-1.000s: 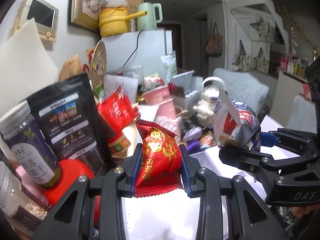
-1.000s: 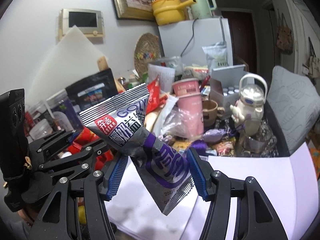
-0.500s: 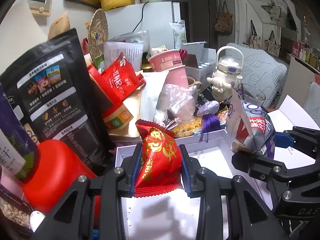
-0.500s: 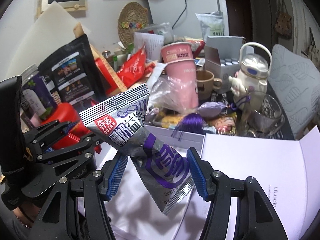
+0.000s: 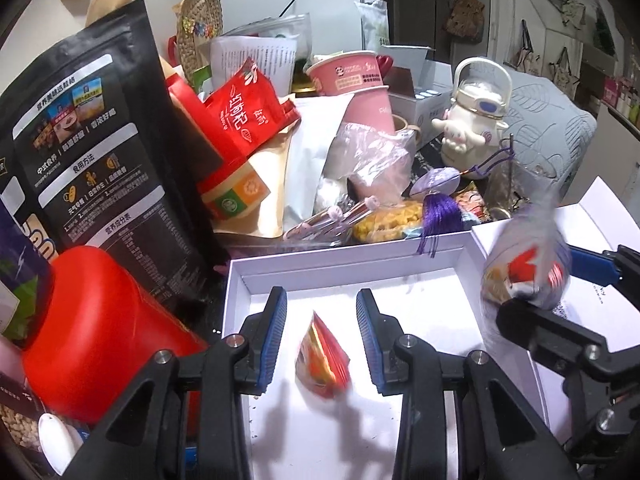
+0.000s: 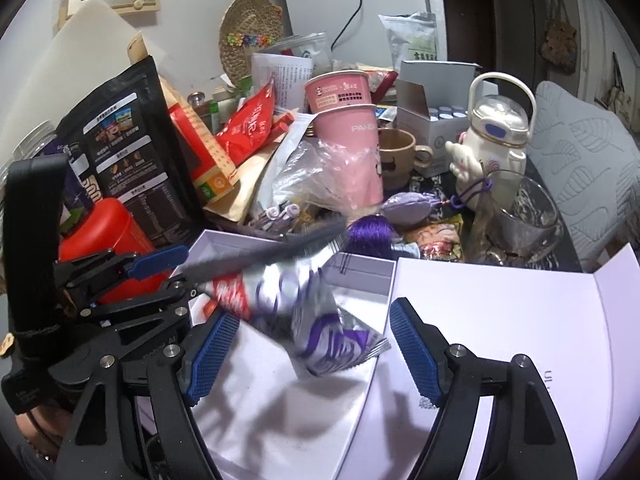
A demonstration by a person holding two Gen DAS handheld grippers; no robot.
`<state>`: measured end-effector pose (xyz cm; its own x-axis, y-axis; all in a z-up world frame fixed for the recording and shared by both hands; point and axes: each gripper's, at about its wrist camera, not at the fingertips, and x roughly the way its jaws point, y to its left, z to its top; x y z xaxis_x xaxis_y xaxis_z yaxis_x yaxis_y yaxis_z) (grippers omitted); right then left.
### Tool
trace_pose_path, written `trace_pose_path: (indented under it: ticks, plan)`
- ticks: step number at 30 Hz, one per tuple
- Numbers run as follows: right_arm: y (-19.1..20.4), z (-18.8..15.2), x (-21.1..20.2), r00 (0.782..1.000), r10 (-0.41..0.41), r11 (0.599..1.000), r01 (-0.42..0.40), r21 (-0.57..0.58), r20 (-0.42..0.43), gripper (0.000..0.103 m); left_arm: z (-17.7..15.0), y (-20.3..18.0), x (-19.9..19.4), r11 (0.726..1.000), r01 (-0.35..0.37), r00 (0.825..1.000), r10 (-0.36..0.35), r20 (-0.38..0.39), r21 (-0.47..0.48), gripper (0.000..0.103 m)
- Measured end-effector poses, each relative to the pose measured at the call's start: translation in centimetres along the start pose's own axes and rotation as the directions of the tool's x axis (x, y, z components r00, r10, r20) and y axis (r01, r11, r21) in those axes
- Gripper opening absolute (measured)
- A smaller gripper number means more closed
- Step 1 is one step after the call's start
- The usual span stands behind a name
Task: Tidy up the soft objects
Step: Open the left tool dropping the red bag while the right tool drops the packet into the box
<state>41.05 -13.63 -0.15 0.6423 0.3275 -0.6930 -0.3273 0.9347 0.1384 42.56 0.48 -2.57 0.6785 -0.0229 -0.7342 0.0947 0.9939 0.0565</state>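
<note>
Red snack packet (image 5: pixel 322 354) blurred, loose between the left gripper (image 5: pixel 322 334) pads, jaws just parting, lower centre over the white box (image 5: pixel 236 280), silver-purple packet (image 6: pixel 320 320) blurred, free between spread right gripper (image 6: pixel 312 352), jaws just widening, black pouch (image 5: pixel 92 152) upper left

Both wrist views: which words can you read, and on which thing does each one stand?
"PANDA": lower pink cup.
"食用方法": black pouch.
Too small or blurred: the black pouch's other print, the upper pink cup, the red pouch, the silver packet, the red packet.
</note>
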Motion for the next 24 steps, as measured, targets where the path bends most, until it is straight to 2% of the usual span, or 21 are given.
trace_pose_path:
  ticks: [1,3,6,16,24]
  plan:
    - [0.0,0.0,0.0,1.0,0.002,1.0,-0.002,0.001,-0.002,0.078,0.0,0.0,0.1,1.0,-0.004,1.0,0.004,-0.005,0.0,0.039]
    - [-0.1,0.0,0.0,1.0,0.001,1.0,-0.001,0.002,-0.004,0.078,-0.1,0.1,0.1,1.0,-0.009,1.0,0.009,-0.008,-0.004,0.055]
    - [-0.2,0.0,-0.1,1.0,-0.014,1.0,0.014,0.004,0.0,0.078,-0.1,0.1,-0.1,1.0,-0.025,1.0,0.025,0.006,-0.003,0.066]
    - [-0.2,0.2,-1.1,0.999,-0.024,1.0,0.024,0.011,0.022,0.078,0.2,0.2,-1.2,1.0,-0.008,0.999,0.009,0.031,-0.018,0.066]
    - [0.9,0.4,-3.6,0.998,-0.025,1.0,0.025,-0.006,0.06,0.078,0.7,-0.3,-4.3,1.0,-0.011,0.996,0.011,0.085,-0.003,0.066]
